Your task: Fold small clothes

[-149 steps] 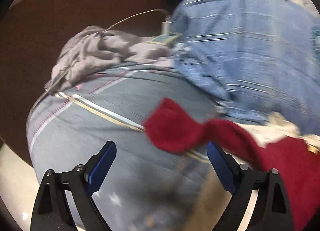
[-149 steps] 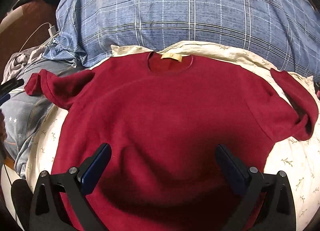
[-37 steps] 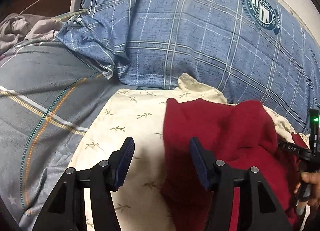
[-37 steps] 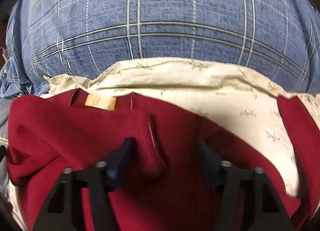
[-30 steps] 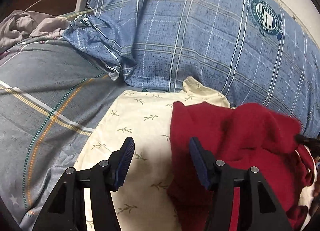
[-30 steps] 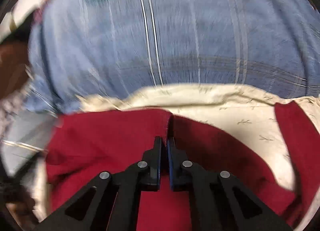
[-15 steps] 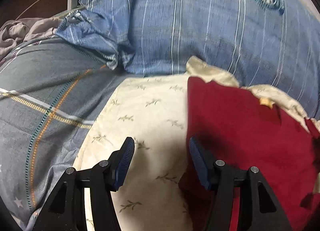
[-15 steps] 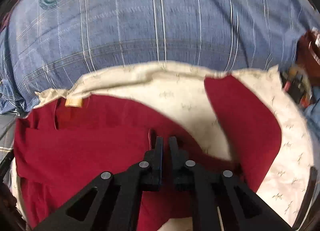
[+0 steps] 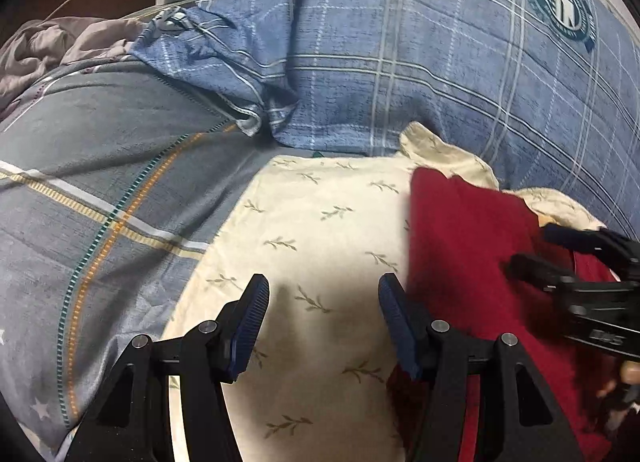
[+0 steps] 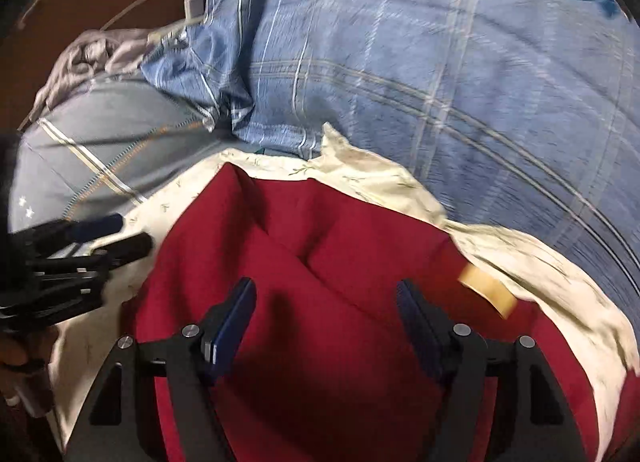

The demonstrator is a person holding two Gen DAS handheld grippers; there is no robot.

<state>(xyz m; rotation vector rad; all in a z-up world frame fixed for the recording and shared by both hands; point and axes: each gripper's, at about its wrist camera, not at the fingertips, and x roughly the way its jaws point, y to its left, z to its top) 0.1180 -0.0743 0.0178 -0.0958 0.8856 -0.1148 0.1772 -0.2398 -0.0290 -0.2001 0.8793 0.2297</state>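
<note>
The dark red knit sweater (image 10: 320, 302) lies on the cream leaf-print cloth (image 9: 320, 230), in front of the blue plaid pillow (image 9: 400, 42). One side appears folded across the body, forming a diagonal crease; the tan neck label (image 10: 486, 292) shows at the right.

Left gripper (image 9: 324, 310): jaws wide apart, holding nothing, above bare cloth just beside the sweater's straight left edge.

Right gripper (image 10: 326, 314): jaws wide apart, holding nothing, above the folded panel.

Step in hand, as judged: between folds, regrasp pending. The next move probably calls for closing on an unfolded edge or sleeve and carrying it across.
</note>
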